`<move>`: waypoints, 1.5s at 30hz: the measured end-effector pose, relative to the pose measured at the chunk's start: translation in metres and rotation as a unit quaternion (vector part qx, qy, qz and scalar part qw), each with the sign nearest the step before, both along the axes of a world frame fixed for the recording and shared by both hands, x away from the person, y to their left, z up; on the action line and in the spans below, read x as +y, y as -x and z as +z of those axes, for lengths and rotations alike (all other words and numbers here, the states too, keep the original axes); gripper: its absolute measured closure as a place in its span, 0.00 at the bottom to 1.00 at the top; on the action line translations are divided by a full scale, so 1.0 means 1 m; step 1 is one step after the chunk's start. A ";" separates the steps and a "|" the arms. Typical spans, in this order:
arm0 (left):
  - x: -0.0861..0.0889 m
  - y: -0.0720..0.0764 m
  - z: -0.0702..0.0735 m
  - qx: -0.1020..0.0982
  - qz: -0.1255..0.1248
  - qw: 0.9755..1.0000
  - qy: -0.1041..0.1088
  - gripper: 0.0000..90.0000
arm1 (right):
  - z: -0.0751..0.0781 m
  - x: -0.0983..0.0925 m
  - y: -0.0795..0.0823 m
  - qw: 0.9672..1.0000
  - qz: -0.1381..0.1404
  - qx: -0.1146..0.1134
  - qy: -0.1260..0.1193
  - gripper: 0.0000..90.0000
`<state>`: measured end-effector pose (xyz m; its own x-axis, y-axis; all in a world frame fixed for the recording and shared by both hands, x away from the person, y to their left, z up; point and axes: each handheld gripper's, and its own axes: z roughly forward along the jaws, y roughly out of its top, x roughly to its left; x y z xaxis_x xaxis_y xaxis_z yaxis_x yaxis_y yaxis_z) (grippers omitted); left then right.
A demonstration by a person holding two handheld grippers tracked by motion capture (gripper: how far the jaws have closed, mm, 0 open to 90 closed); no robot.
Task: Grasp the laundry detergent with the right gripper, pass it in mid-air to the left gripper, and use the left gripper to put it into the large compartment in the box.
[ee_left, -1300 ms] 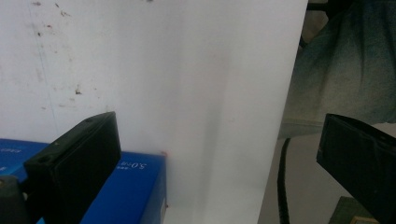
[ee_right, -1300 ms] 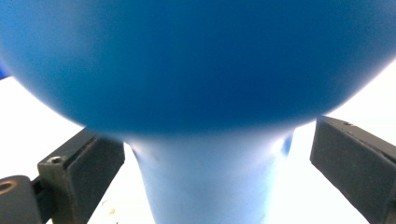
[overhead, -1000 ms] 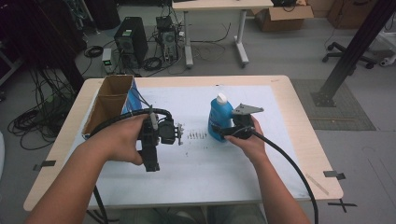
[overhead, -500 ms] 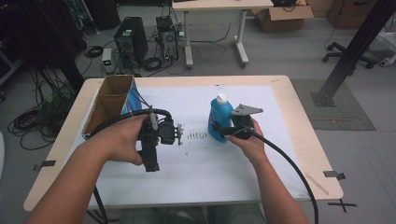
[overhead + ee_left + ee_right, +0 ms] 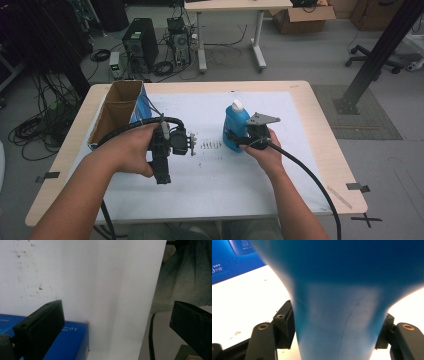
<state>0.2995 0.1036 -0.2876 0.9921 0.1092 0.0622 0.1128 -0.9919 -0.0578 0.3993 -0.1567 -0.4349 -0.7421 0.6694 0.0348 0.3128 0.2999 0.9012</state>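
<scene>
Left tongs [image 5: 120,322] wide apart over white sheet [image 5: 100,277], blue box [image 5: 72,340] btm-left.

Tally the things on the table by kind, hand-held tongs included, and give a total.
Blue plastic bottle with white cap: 1
Open brown cardboard box with blue side: 1
Black hand-held tongs: 2, left and right
Total: 4

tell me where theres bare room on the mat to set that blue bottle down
The white mat is bare along its far side, between the cardboard box and the blue bottle, and across the right part out to the table edge. The near strip between the two forearms is bare too. It is crowded mid-table, where the left tongs face the bottle in the right tongs.
</scene>
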 end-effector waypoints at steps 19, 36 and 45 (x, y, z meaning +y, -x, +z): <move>0.000 -0.003 -0.002 0.001 0.000 1.000 0.004 0.00 | 0.005 0.001 0.003 1.000 0.011 -0.023 0.009 0.51; -0.008 -0.010 0.010 -0.006 -0.002 1.000 0.011 0.00 | 0.050 -0.006 0.024 0.990 0.130 -0.026 0.042 0.51; -0.012 -0.011 0.021 -0.010 -0.007 1.000 0.014 0.00 | 0.058 -0.002 0.043 0.974 0.220 -0.015 0.048 0.51</move>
<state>0.3103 0.0915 -0.2665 0.9920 0.0976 0.0802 0.1001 -0.9946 -0.0283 0.3566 -0.1586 -0.3765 -0.9579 0.2845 -0.0381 0.1088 0.4827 0.8690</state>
